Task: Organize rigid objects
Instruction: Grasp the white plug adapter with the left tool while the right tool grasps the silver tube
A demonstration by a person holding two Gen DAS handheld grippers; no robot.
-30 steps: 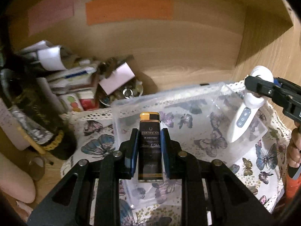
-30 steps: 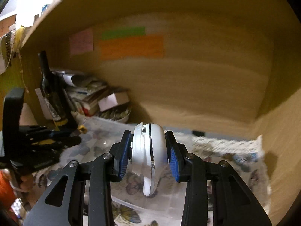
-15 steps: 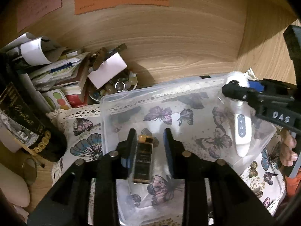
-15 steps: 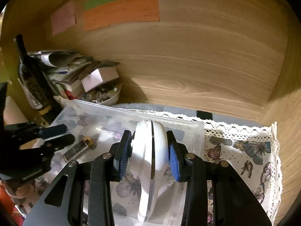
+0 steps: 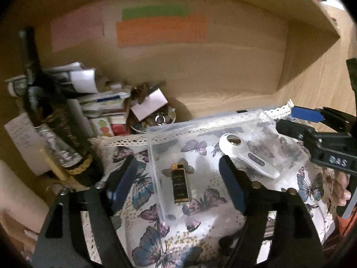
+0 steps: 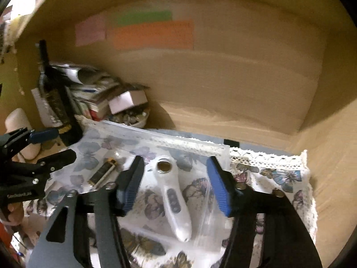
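A clear plastic box (image 5: 156, 138) stands on the butterfly cloth inside a wooden cabinet. A black and gold lighter (image 5: 179, 184) lies flat in its left half, also in the right wrist view (image 6: 101, 174). A white handheld device (image 5: 247, 156) lies in its right half, also in the right wrist view (image 6: 174, 201). My left gripper (image 5: 178, 185) is open above the lighter, not touching it. My right gripper (image 6: 176, 185) is open around the white device, apart from it.
A dark bottle (image 5: 55, 131) stands at the left beside a pile of papers and boxes (image 5: 100, 102) and a bowl of small items (image 5: 156, 120). The cabinet's back wall (image 5: 200, 71) carries coloured notes. The side wall (image 6: 330, 178) is close on the right.
Both grippers opened and pulled back up. The lighter and the white device left the jaws and now lie flat in the clear box.
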